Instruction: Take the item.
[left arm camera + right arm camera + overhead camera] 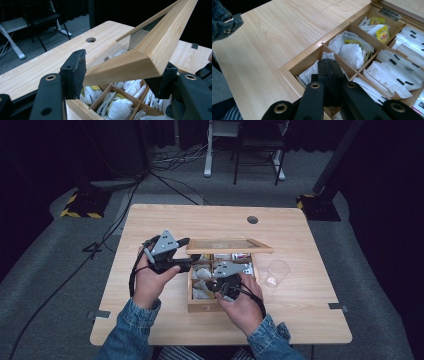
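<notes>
While the lid (229, 246) is held up, high view: left gripper (186, 254) at its left end, box (202, 306) open, cup (278, 272) empty | left gripper view: jaws clamp lid corner (140, 63) | right gripper view: right gripper (328, 71) closed tight over near-corner tea packets (312, 72), whether one is pinched I cannot tell; packet to cup looks pending.

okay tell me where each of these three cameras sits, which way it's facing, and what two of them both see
High view: above the person's side, looking forward and down; forearms, left gripper, right gripper show.
Left gripper view: rides the left gripper, jaws either side of the raised lid.
Right gripper view: rides the right gripper, jaws shut over the wooden box.
Shared: both gripper views see the tea packets inside.
</notes>
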Tool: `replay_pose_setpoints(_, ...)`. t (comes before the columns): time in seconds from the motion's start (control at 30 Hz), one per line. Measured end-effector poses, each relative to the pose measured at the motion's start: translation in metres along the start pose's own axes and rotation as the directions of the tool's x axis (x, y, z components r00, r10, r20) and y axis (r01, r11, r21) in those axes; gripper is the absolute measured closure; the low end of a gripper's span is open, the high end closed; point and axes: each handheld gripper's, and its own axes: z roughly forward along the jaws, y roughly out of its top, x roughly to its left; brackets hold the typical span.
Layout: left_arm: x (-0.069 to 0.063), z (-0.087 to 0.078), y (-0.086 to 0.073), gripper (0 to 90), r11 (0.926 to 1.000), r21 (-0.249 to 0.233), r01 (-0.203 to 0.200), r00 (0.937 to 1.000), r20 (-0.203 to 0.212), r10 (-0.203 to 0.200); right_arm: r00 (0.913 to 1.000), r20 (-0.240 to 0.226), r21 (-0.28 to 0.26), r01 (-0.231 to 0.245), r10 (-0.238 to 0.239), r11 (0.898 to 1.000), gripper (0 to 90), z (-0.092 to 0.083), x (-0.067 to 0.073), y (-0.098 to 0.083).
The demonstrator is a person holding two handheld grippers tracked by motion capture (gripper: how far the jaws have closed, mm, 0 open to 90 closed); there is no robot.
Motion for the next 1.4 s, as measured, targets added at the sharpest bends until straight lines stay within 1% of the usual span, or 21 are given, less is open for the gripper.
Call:
replay_pose_setpoints(0.37,0.0,0.0,0.0,38.3,1.0,0.0,0.005,1.0,0.006,-0.005,0.9992,0.034,-0.026,-0.02,0.021,0.999,90.0,-0.018,-0.01,0.002)
replay_pose_setpoints(0.57,0.0,0.0,0.0,38.3,1.0,0.001,0.003,1.0,0.007,-0.003,0.9968,0.07,-0.039,-0.035,0.037,0.999,90.0,-0.033,-0.02,0.003)
replay_pose_setpoints(0.7,0.0,0.0,-0.001,38.3,1.0,-0.001,0.006,1.0,0.007,-0.006,0.9957,0.084,-0.046,-0.036,0.04,0.998,90.0,-0.039,-0.025,0.002)
replay_pose_setpoints(0.73,0.001,-0.001,-0.001,38.3,1.0,-0.002,0.004,1.0,0.006,-0.004,0.9948,0.09,-0.048,-0.044,0.048,0.998,90.0,-0.043,-0.028,0.001)
replay_pose_setpoints(0.77,0.001,-0.001,0.0,38.3,1.0,-0.002,0.003,1.0,0.003,-0.003,0.9948,0.09,-0.048,-0.044,0.048,0.998,90.0,-0.043,-0.028,0.001)
replay_pose_setpoints(0.9,0.001,-0.001,0.0,38.3,0.9999,-0.002,0.01,0.9999,0.006,-0.01,0.9912,0.114,-0.058,-0.06,0.067,0.997,90.0,-0.053,-0.037,-0.003)
replay_pose_setpoints(0.93,0.001,-0.001,0.0,38.3,1.0,-0.002,0.01,0.9999,0.005,-0.01,0.9912,0.114,-0.058,-0.06,0.067,0.997,90.0,-0.053,-0.037,-0.003)
replay_pose_setpoints(1.1,0.002,-0.001,0.0,38.3,1.0,-0.001,0.007,1.0,0.005,-0.007,0.9869,0.142,-0.058,-0.068,0.075,0.996,90.0,-0.063,-0.046,-0.007)
replay_pose_setpoints(1.2,0.002,-0.001,0.0,38.3,1.0,-0.001,0.007,1.0,0.006,-0.007,0.9826,0.163,-0.06,-0.081,0.09,0.995,90.0,-0.071,-0.054,-0.01)
replay_pose_setpoints(1.23,0.002,-0.001,0.0,38.3,1.0,0.0,0.007,1.0,0.006,-0.007,0.9826,0.163,-0.06,-0.081,0.09,0.995,90.0,-0.071,-0.054,-0.01)
replay_pose_setpoints(1.3,0.002,-0.001,0.0,38.3,1.0,-0.001,0.006,1.0,0.006,-0.006,0.9792,0.178,-0.063,-0.088,0.097,0.994,90.0,-0.076,-0.06,-0.012)
replay_pose_setpoints(1.33,0.001,-0.001,0.0,38.3,1.0,-0.002,0.007,0.9999,0.008,-0.007,0.9792,0.178,-0.063,-0.088,0.097,0.994,90.0,-0.076,-0.06,-0.012)
replay_pose_setpoints(1.4,0.001,-0.001,-0.001,38.3,1.0,0.0,0.004,1.0,0.006,-0.004,0.9769,0.186,-0.062,-0.095,0.105,0.994,90.0,-0.079,-0.064,-0.015)
